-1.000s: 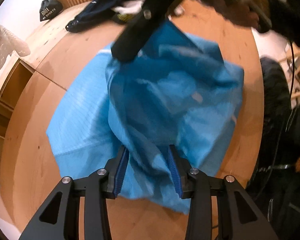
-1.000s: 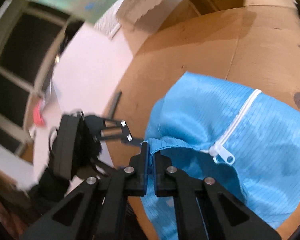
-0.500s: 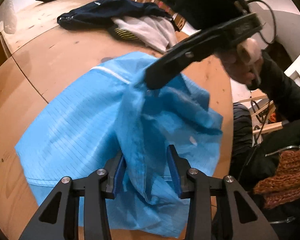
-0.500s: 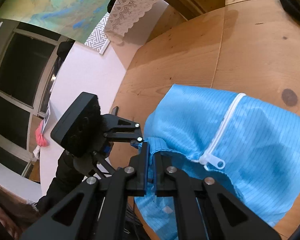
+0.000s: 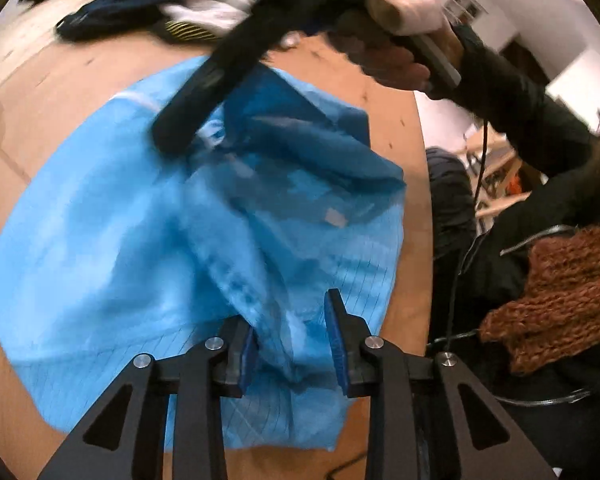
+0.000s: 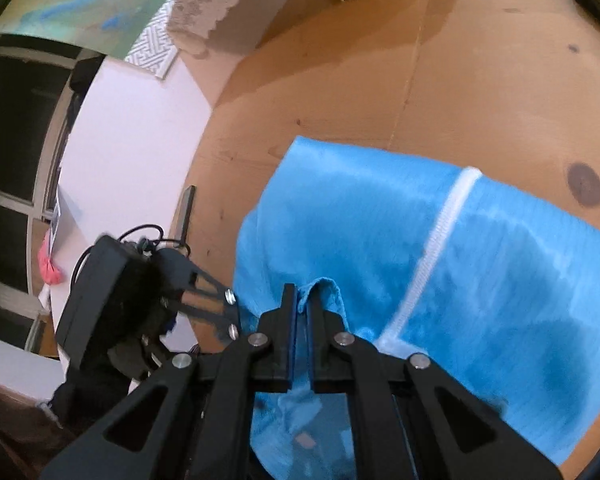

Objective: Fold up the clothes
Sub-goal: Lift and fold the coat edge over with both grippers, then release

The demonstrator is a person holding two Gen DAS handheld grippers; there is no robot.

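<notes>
A light blue zip jacket lies partly spread on the round wooden table. In the left wrist view my left gripper has its blue pads apart, with a bunched ridge of the jacket between them. My right gripper reaches in from above and holds another edge of the jacket up. In the right wrist view my right gripper is shut on a folded edge of the jacket, beside its white zipper. The left gripper's body shows at the lower left.
A pile of dark and white clothes lies at the far side of the table. The table edge runs down the right, with my dark sleeve and a rust knitted scarf beyond it. A window and wall lie past the other edge.
My right gripper has moved the held jacket edge across, toward the left gripper. The fold between the left pads has thinned and shifted toward the left pad. Both views blur with motion.
</notes>
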